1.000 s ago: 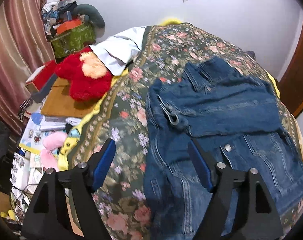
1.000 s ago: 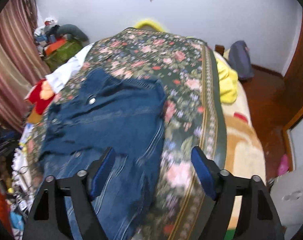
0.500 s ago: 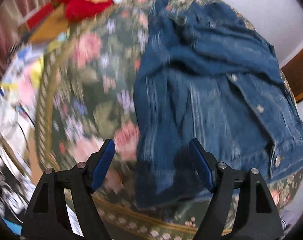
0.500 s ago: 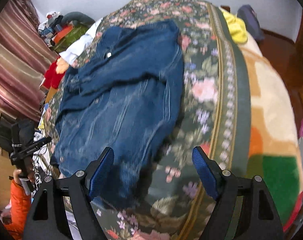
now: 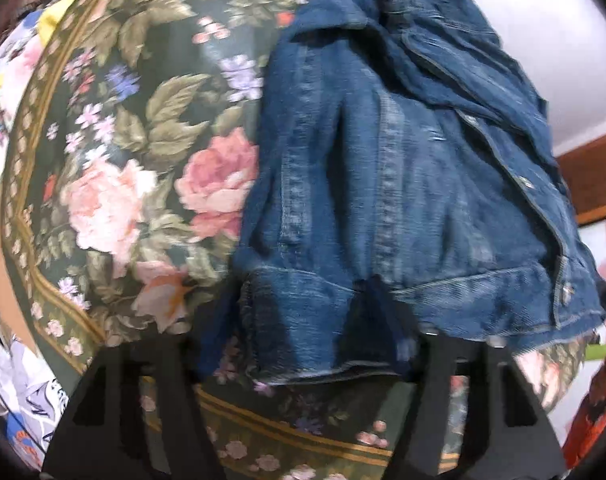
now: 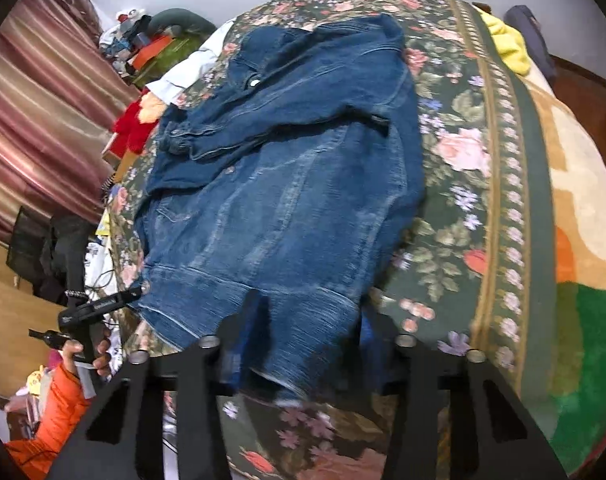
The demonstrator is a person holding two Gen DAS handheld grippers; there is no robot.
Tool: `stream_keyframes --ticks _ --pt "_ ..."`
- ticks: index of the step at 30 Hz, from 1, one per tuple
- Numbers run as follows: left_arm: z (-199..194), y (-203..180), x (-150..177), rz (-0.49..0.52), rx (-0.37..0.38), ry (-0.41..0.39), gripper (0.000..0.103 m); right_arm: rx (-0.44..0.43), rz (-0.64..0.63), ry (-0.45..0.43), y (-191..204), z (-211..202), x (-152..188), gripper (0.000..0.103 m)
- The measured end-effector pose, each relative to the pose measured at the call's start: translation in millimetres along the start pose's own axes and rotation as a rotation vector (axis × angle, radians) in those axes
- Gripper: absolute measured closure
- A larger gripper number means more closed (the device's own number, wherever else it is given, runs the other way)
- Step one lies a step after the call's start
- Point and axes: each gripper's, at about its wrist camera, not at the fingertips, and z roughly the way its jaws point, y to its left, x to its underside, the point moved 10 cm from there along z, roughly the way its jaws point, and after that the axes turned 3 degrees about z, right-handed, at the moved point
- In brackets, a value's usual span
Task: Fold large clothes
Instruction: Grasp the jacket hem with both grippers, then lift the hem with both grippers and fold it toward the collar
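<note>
I have the bed (image 6: 515,216) under both cameras, covered by a floral bedspread (image 5: 143,168). On it lies the denim jacket (image 6: 287,184), spread over the middle of the bed and reaching down to the near edge, with the bedspread bare along its right side. I judge it was laid flat there so that the hem comes within reach from the near edge.

Orientation: the jacket's long axis runs from the near edge toward the far edge, hem nearest me, collar at the far end. One sleeve (image 6: 271,116) lies folded across the upper body, so in my judgement the fold is partly made and the lengthwise fold remains.

Left gripper (image 5: 303,340): it sits at the hem (image 5: 483,292) near the jacket's left corner. Denim bunches between the fingers and hides both tips. I cannot tell whether they are closed on the cloth or merely pushed over it.

Right gripper (image 6: 307,332): it sits at the hem near the right corner. The fingers stand wide, with cloth between them and draped over the left one; no pinch is visible.

I judge both are placed at the two hem corners to carry the hem up toward the collar
</note>
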Motion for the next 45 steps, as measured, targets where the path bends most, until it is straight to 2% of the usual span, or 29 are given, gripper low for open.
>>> stream_keyframes --ticks 1,2,3,4,6,11,14,18,22,24,28,34,41,45 --pt "-1.1 -4.5 -1.7 0.019 -0.014 -0.008 0.048 0.001 0.001 -0.004 1.4 1.1 -2.3 0.069" --pt "-3.6 -8.8 -1.9 0.046 -0.024 -0.018 0.055 0.004 0.002 -0.009 1.9 2.0 -4.3 0.073" --pt "-6.4 -13.0 -2.5 0.065 -0.035 -0.025 0.065 -0.002 0.005 -0.018 3.3 3.1 -7.5 0.074" --pt "-9.3 -15.7 -4.4 0.083 -0.044 -0.034 0.071 -0.007 0.009 -0.024 3.9 3.2 -9.9 0.077" --pt "-20.3 -25.9 -10.3 0.117 -0.064 -0.069 0.088 -0.029 0.023 -0.044 6.3 1.5 -18.1 0.081" --pt "-65.0 -49.0 -46.7 0.161 -0.055 -0.188 0.09 -0.064 -0.004 -0.1 18.3 -9.3 -44.7 0.087" --pt "-100.2 -68.7 -79.7 0.165 0.005 -0.284 0.09 -0.062 -0.038 -0.146 29.1 -15.6 -66.3 0.088" --pt "-138.9 -85.3 -130.0 0.167 0.041 -0.397 0.09 -0.063 -0.067 -0.231 41.0 -29.7 -106.0 0.089" --pt "-152.5 -83.4 -178.7 0.151 0.029 -0.453 0.09 -0.057 -0.049 -0.315 39.9 -47.2 -156.0 0.09" --pt "-147.2 -83.7 -211.9 0.119 0.025 -0.461 0.09 -0.051 -0.034 -0.343 36.0 -49.7 -185.3 0.09" --pt "-130.0 -76.7 -257.2 0.045 0.044 -0.452 0.09 -0.029 -0.005 -0.36 28.1 -36.1 -233.8 0.091" --pt "-80.9 -68.3 -317.0 0.014 -0.033 -0.411 0.09 0.019 0.02 -0.354 13.6 9.9 -296.0 0.091" --pt "-11.0 -48.9 -359.5 -0.032 -0.081 -0.333 0.089 0.064 0.058 -0.302 -9.9 76.8 -344.6 0.09" --pt "29.4 -37.4 -366.5 -0.006 -0.155 -0.286 0.087 0.095 0.073 -0.23 -33.0 122.6 -355.5 0.09"
